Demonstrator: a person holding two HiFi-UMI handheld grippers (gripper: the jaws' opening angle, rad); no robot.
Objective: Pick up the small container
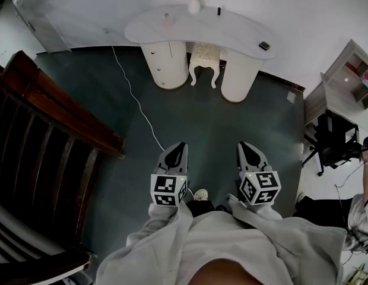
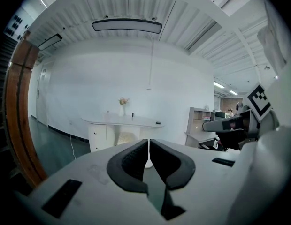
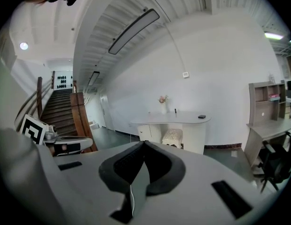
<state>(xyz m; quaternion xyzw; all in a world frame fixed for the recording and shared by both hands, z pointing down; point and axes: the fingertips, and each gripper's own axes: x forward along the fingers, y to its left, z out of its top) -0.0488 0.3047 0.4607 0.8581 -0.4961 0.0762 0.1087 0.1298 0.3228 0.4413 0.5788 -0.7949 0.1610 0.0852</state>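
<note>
Two grippers, one table, one vase, one stool and one cable are in view. The left gripper (image 1: 180, 146) and the right gripper (image 1: 244, 145) are held side by side in front of the person's body, apart from each other. Both point across the floor (image 1: 219, 123) toward the far table (image 1: 231, 29) and tip slightly down. The jaws of each are closed, with nothing between them.

The small container (image 1: 167, 21) stands on the left part of the table, left of the vase (image 1: 194, 3) and well apart from both grippers. It looks upright, but it is too small to tell its facing. The stool (image 1: 205, 58) sits under the table. The cable (image 1: 136, 100) runs over the floor.
</note>
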